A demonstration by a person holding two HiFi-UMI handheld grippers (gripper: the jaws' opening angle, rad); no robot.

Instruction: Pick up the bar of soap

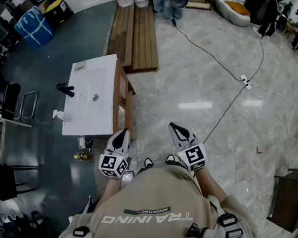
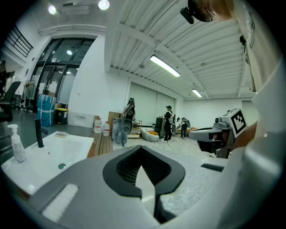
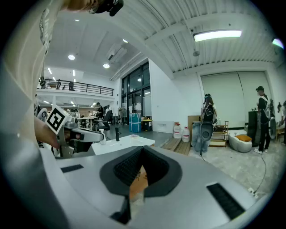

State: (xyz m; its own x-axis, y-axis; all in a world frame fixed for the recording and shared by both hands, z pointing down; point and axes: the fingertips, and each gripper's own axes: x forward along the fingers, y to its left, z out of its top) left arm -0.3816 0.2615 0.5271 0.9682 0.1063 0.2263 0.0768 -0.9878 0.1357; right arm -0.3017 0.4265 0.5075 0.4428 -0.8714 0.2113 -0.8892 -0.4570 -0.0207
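Head view: left tool and right tool, both closed with nothing held, side by side close to the person, above the floor. White sink worktop ahead at left. At its far corner, bar of soap, well apart from both tools. Black tap and pump bottle along its left edge.

The sink looks like glossy white ceramic and sits on a bare wooden frame. Its tap is matt black. The pale floor is polished stone that mirrors the lights, and the dark floor beside it is glossy too. The planks are plain wood. The left claw and right claw are smooth matt plastic with black ribbed pads. The shirt is beige cloth.
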